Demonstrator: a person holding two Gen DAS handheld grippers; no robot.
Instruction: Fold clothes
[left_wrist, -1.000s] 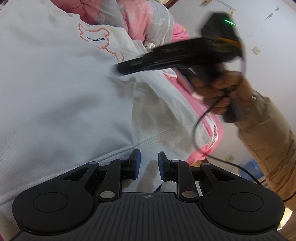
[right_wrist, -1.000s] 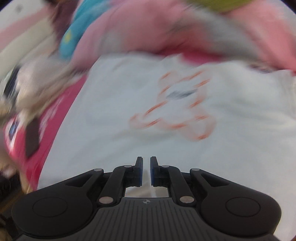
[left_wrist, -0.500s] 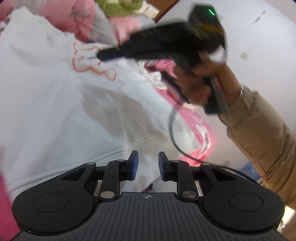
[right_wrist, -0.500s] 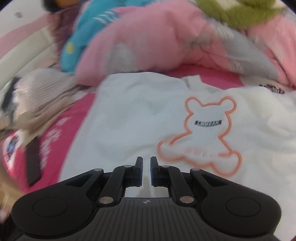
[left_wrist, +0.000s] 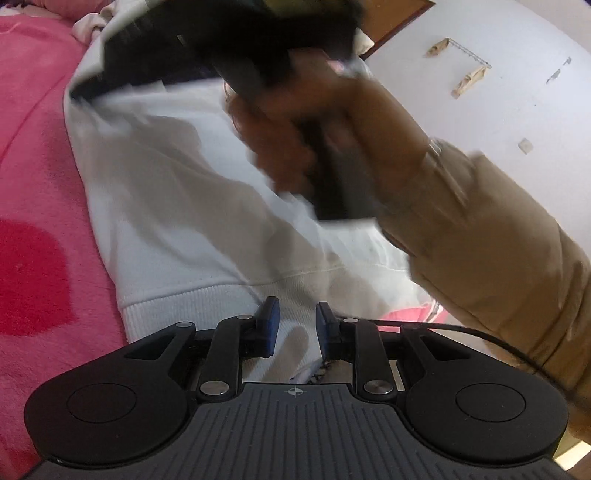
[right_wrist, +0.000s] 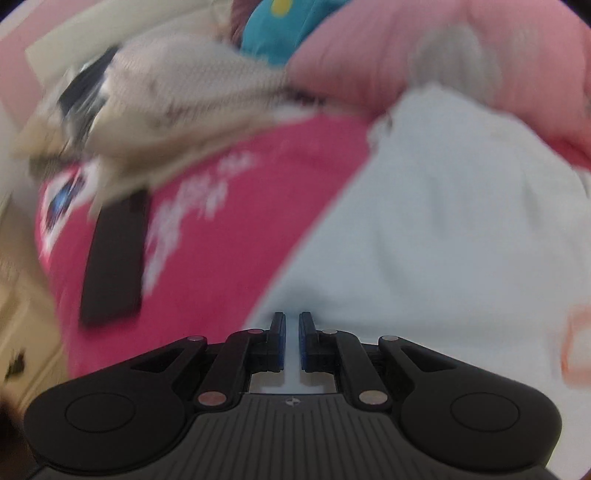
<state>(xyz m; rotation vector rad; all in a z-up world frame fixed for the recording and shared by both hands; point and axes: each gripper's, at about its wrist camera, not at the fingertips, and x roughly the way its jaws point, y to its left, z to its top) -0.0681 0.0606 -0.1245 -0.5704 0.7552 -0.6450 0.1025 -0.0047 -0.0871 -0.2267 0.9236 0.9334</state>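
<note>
White sweatshirt (left_wrist: 192, 206) flat on pink blanket (left_wrist: 37, 184), hem in the slightly parted left gripper (left_wrist: 294, 328), probably pinched. Right gripper (right_wrist: 291, 341) nearly closed, empty, over sweatshirt's edge; black slab (right_wrist: 114, 258) alongside.

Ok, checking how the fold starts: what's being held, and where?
The left gripper appears to pinch the white sweatshirt by its ribbed hem; the right gripper seems empty.

Counted on the bed: one white sweatshirt (left_wrist: 177, 206), one pink blanket (left_wrist: 40, 177), one flat black slab (right_wrist: 116, 258), one beige knit garment (right_wrist: 177, 96), one turquoise cloth (right_wrist: 284, 29), one pale pink quilt (right_wrist: 388, 48). Two grippers: left (left_wrist: 294, 326), right (right_wrist: 291, 341). One tan sleeve (left_wrist: 498, 258), one hand (left_wrist: 295, 140)
</note>
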